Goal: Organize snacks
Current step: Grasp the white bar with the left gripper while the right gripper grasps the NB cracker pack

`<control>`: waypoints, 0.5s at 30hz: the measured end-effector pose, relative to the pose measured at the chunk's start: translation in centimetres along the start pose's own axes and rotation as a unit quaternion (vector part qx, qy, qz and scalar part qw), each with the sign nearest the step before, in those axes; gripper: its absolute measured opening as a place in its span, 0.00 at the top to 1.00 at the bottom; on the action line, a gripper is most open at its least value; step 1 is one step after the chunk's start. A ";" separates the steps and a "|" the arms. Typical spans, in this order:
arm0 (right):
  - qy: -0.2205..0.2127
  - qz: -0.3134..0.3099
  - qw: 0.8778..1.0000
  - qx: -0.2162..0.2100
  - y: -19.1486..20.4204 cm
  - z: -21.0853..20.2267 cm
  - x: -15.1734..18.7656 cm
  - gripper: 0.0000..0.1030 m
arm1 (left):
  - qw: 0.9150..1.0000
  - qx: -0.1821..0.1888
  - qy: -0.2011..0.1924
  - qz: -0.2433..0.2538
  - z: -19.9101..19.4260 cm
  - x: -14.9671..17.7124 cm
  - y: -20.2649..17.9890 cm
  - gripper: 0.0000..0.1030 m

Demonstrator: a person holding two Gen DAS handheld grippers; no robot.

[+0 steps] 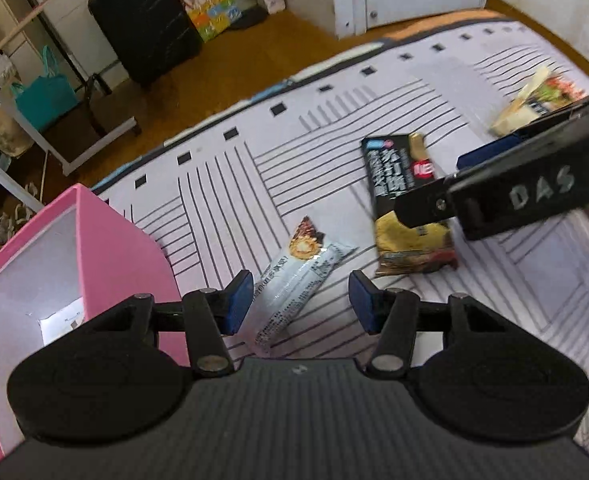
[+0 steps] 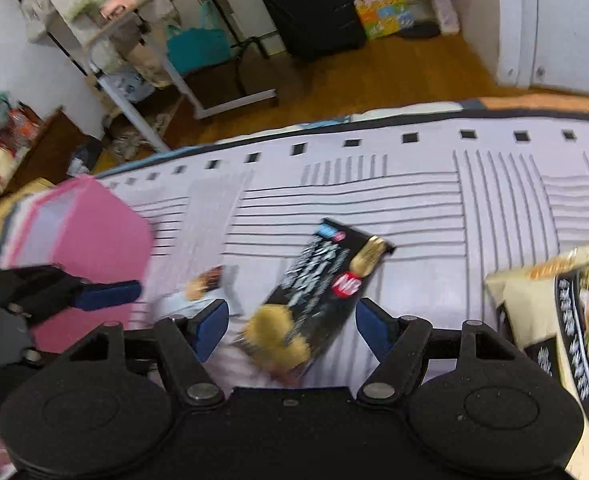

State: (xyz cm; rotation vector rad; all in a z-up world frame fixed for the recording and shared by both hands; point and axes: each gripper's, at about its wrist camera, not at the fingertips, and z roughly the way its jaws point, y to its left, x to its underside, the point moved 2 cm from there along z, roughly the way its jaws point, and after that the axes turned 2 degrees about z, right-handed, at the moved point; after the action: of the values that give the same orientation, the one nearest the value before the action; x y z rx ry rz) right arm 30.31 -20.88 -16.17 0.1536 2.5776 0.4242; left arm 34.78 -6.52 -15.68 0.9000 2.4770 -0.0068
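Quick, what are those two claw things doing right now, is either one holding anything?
Left gripper: open, holding nothing, fingers either side of the white snack bar.
Right gripper: open, holding nothing, above the black snack packet.

A white cloth with black line blocks and a row of small black squares along its far edge covers the surface. On it lie a silver snack bar, a black-and-gold packet just right of it, and, farther right, a cream packet printed with food. A pink box stands open at the left end, beside the bar. The right wrist view, though blurred, shows the same layout.
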 end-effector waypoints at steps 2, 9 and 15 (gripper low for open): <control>-0.008 -0.008 1.000 0.016 0.0 1.1 0.2 0.26 | 1.000 -0.007 0.013 0.002 1.2 -0.1 0.2 0.49; -0.018 -0.008 1.000 0.021 -0.1 3.1 0.7 0.20 | 0.999 -0.015 0.031 -0.009 3.1 0.0 0.2 0.53; -0.055 -0.092 0.993 0.046 0.8 3.6 1.6 0.13 | 0.999 -0.024 0.041 -0.025 2.7 0.2 0.2 0.67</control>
State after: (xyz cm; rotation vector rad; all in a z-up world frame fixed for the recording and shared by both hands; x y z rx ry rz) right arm 30.77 -18.81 -19.65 -0.0268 2.4763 0.2222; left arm 36.00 -6.68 -18.07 0.8333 2.5645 0.0745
